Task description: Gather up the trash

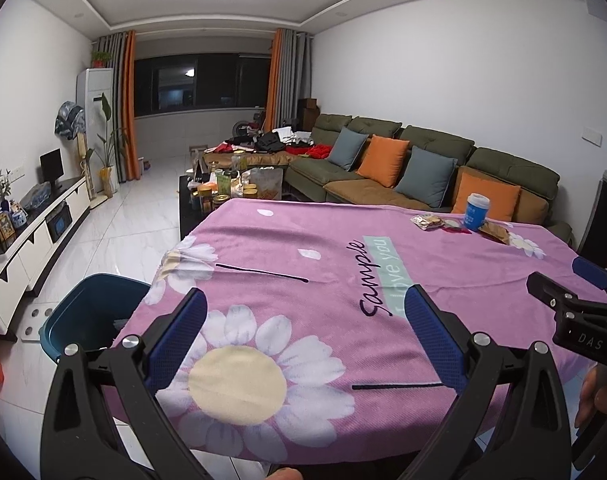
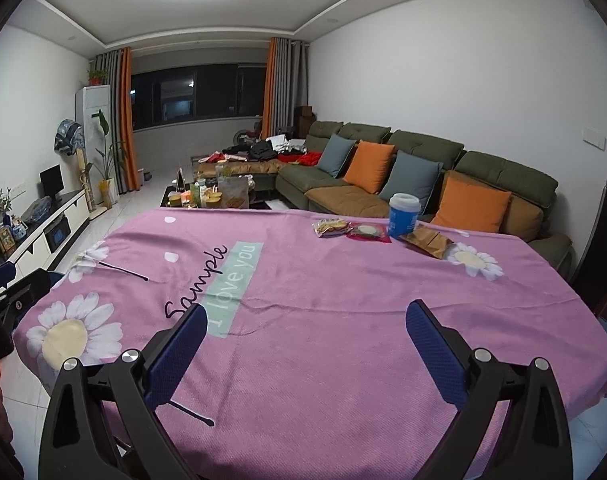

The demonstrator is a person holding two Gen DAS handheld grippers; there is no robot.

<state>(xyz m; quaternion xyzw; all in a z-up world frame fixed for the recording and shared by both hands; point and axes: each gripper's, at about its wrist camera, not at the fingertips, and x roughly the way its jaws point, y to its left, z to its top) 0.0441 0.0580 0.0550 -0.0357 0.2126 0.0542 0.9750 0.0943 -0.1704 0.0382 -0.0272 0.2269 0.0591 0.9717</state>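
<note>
Trash lies at the far right of the pink flowered table [image 2: 343, 280]: a blue paper cup [image 2: 402, 216] with a white lid, a clear snack packet [image 2: 330, 227], a red wrapper [image 2: 369, 232] and a brown paper bag [image 2: 427, 241]. The cup [image 1: 476, 212], snack packet [image 1: 426, 221] and brown bag [image 1: 494, 233] also show in the left wrist view. A teal bin [image 1: 89, 316] stands on the floor at the table's left edge. My left gripper [image 1: 306, 312] is open and empty over the near left of the table. My right gripper [image 2: 306, 324] is open and empty over the near edge, far from the trash.
A green sofa [image 2: 423, 172] with orange and grey cushions runs behind the table on the right. A cluttered coffee table [image 2: 211, 196] stands beyond the far edge. A white TV cabinet [image 1: 35, 232] lines the left wall. White tiled floor [image 1: 135, 208] lies between.
</note>
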